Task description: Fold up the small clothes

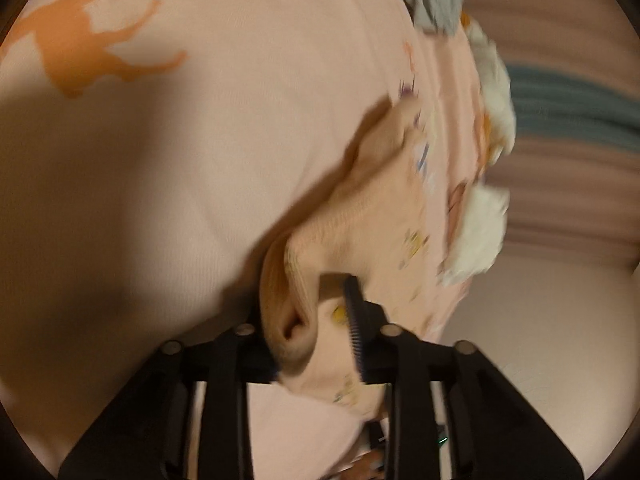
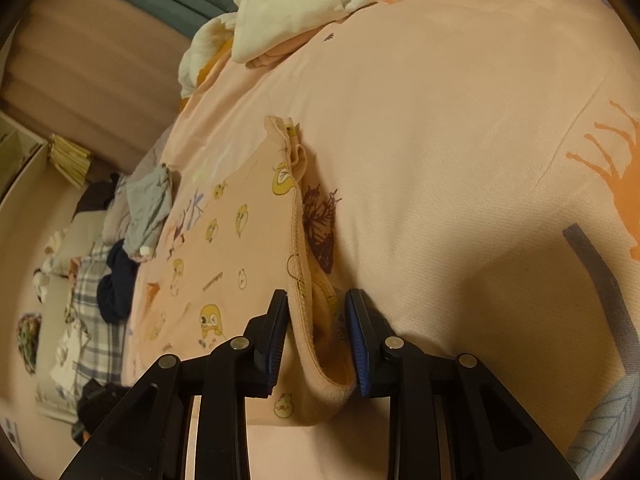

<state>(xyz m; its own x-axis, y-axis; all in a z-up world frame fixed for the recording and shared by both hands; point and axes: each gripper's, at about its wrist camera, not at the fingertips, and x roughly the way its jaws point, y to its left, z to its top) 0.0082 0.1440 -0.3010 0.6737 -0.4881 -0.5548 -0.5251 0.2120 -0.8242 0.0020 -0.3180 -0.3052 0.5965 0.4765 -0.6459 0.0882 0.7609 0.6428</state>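
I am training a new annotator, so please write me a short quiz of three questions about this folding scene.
1. True or false: the right hand-held gripper has the ribbed hem of the small pink garment between its fingers.
2. What is printed on the garment? A) yellow cartoon figures B) blue stripes C) red hearts
3. Fill in: the garment lies on a pink ____ with an orange deer print.

Key
1. True; the left hand-held gripper grips the ribbed edge too.
2. A
3. Bedsheet.
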